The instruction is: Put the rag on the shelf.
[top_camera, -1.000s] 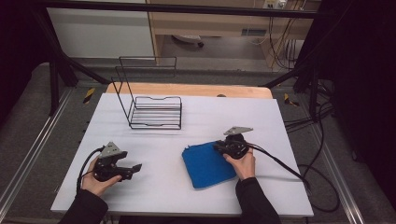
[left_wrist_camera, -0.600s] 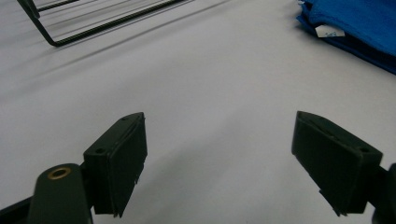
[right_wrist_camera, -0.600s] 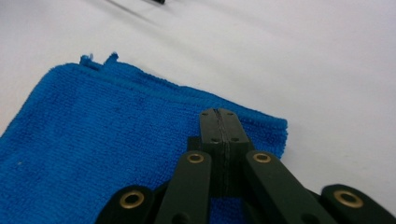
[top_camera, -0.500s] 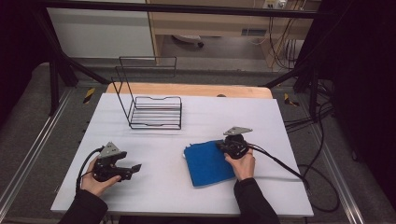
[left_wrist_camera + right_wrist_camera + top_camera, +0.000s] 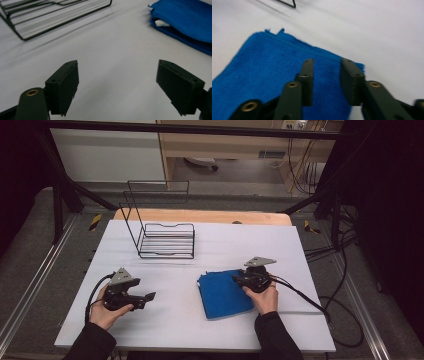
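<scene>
A folded blue cloth (image 5: 222, 297) lies flat on the white table (image 5: 200, 335), right of centre. My right gripper (image 5: 236, 279) rests low over the cloth's far right corner; in the right gripper view its jaws (image 5: 327, 62) stand a little apart above the blue cloth (image 5: 262, 65), which lies flat between them. Near the front left, my left gripper (image 5: 149, 297) is held by a hand and points right. In the left gripper view the left gripper (image 5: 117, 75) is wide open over bare table, with the blue cloth (image 5: 185, 17) farther off at upper right.
A black wire rack (image 5: 167, 240) stands at the back left of the table; the same wire rack (image 5: 37, 17) appears at the upper left of the left gripper view. A wooden board (image 5: 200, 216) borders the far edge. Cables (image 5: 345, 320) trail off the right side.
The right gripper and the cloth's near corner have shifted very slightly. The left gripper has stayed in place.
</scene>
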`<state>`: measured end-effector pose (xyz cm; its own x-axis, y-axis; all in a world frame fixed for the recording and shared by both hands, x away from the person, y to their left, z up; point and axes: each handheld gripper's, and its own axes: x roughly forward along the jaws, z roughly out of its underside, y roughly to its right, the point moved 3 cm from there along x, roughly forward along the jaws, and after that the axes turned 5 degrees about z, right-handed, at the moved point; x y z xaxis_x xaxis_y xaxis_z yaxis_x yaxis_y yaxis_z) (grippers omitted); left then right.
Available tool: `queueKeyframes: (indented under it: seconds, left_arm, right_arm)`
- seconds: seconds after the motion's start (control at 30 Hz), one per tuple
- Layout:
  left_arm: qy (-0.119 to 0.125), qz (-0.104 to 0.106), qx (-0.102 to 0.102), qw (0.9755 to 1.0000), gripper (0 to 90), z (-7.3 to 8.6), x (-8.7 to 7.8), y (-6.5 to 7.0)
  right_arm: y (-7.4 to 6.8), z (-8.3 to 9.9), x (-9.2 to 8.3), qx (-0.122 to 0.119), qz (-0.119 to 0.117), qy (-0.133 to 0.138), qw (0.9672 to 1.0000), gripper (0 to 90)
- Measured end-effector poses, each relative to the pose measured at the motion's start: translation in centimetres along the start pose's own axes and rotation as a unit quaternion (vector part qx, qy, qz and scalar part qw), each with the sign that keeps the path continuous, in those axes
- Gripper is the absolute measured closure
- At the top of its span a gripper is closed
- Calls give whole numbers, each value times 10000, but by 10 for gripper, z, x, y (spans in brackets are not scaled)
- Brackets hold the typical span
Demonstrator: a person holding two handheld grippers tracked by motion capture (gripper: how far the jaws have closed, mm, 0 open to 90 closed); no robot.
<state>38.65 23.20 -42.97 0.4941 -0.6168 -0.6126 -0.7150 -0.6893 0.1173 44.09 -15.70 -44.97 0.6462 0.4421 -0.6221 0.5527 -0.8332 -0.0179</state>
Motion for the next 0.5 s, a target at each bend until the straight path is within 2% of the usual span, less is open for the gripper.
queueKeyframes:
  seconds: [0.03,0.07,0.1,0.17,0.2,0.23,0.33,0.37,0.4,0.43,0.47,0.5]
  left_arm:
    - [0,0,0,10000,189,0,0,0]
    - [-1,71,95,9999,193,-15,6,8]
    - [-23,94,134,9999,197,-22,10,11]
    - [-102,151,184,9997,207,-38,22,19]
    - [-102,151,184,9997,220,-38,22,19]
    - [-188,172,282,9993,237,-51,34,26]
    - [-318,241,305,9987,279,-72,60,38]
    - [-318,241,305,9987,303,-72,60,38]
    - [-359,276,298,9985,303,-77,68,41]
    - [-450,292,280,9982,350,-84,86,46]
    - [-450,292,280,9982,364,-84,86,46]
    - [-607,235,340,9973,373,-88,101,49]
  right_arm:
    - [2,0,-7,-10,50,73,10000,538]
    - [2,0,-17,11,70,107,9999,490]
    - [2,3,-23,35,73,130,9999,440]
    - [1,9,-33,146,42,67,9999,394]
    - [1,16,-38,131,64,42,9999,369]
    - [0,21,-42,185,95,-10,9998,348]
    - [-3,34,-50,256,129,-42,9996,323]
    - [-4,38,-54,285,134,-71,9995,321]
    - [-4,38,-54,285,134,-71,9995,321]
    - [-5,45,-58,321,197,-152,9992,333]
    - [-6,48,-60,336,203,-179,9991,356]
    - [-7,52,-62,377,221,-224,9988,369]
